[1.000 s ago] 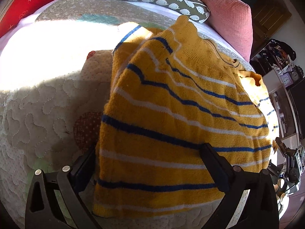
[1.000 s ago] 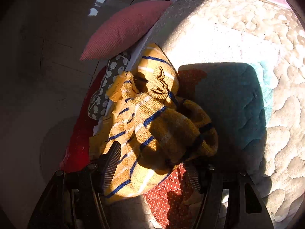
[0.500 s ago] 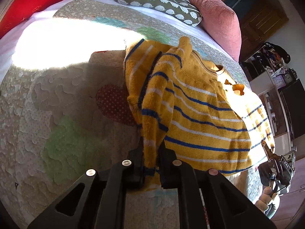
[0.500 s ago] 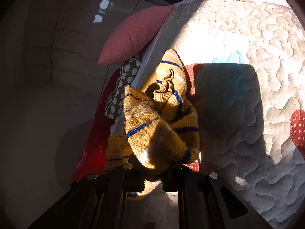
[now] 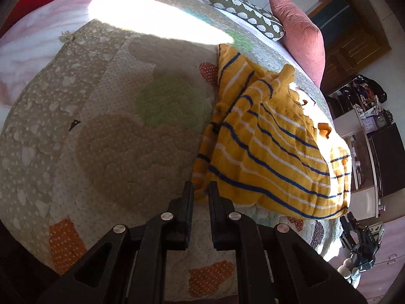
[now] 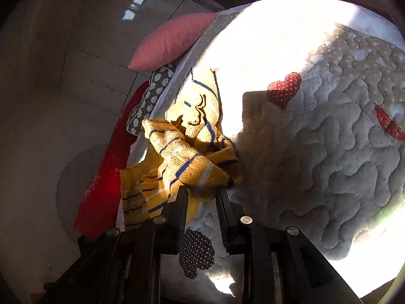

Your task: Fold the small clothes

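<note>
A yellow knit sweater (image 5: 273,152) with blue and white stripes lies bunched on the patchwork quilt (image 5: 114,139). My left gripper (image 5: 201,190) is shut on the sweater's near edge, and a thin fold of cloth is pinched between its fingers. In the right wrist view the sweater (image 6: 192,157) is crumpled into a heap near the edge of the quilt (image 6: 316,152). My right gripper (image 6: 202,192) has a thick fold between its fingers. Its jaws are opening, and the cloth still fills the gap at the tips.
A pink cushion (image 5: 301,33) and a green hedgehog-print pillow (image 5: 243,7) lie at the far end of the bed. A red blanket (image 6: 101,190) hangs along the bed's side. Shelves and furniture (image 5: 367,116) stand beyond the bed. Bright sunlight crosses the quilt.
The left gripper closed on the sweater's edge and dragged it across the quilt. The right gripper closed on the bunched cloth and moved with it; its jaws now stand wider than half a second ago.
</note>
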Demonstrator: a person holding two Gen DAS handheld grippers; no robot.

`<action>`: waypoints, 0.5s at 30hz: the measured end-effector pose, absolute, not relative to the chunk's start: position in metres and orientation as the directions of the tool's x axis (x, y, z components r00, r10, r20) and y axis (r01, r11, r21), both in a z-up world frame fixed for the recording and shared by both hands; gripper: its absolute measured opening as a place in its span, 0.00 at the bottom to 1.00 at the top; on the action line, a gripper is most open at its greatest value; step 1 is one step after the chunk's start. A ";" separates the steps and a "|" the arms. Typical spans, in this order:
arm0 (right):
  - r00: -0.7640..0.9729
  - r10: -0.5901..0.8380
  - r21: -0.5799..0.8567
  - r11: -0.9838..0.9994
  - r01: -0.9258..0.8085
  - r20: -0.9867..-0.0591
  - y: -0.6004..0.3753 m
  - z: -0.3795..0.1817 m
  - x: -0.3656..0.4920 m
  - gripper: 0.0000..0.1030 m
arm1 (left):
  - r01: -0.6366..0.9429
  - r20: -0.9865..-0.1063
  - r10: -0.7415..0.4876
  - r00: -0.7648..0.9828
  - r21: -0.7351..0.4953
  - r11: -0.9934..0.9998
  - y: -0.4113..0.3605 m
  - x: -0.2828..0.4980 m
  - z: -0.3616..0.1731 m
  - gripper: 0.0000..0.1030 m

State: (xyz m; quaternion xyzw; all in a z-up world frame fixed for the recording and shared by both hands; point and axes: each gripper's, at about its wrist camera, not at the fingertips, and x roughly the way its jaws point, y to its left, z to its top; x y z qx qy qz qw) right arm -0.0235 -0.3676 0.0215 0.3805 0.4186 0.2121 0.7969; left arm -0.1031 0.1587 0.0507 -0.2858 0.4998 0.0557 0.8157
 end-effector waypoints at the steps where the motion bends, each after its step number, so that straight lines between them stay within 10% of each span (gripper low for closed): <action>1: 0.585 0.628 0.745 0.665 -0.060 -0.514 -0.369 0.038 -0.027 0.31 | -0.381 -0.850 -0.153 0.504 -0.378 0.844 0.158 -0.109 0.057 0.17; 5: 0.578 0.627 0.628 0.742 -0.236 -0.522 -0.328 0.089 0.003 0.31 | -0.385 -0.856 -0.014 0.517 -0.248 0.889 0.143 -0.122 0.074 0.45; 15: 0.336 0.695 0.633 0.718 -0.289 -0.636 -0.230 0.039 0.117 0.31 | -0.311 -0.840 0.169 0.516 0.000 0.951 0.089 -0.130 0.092 0.54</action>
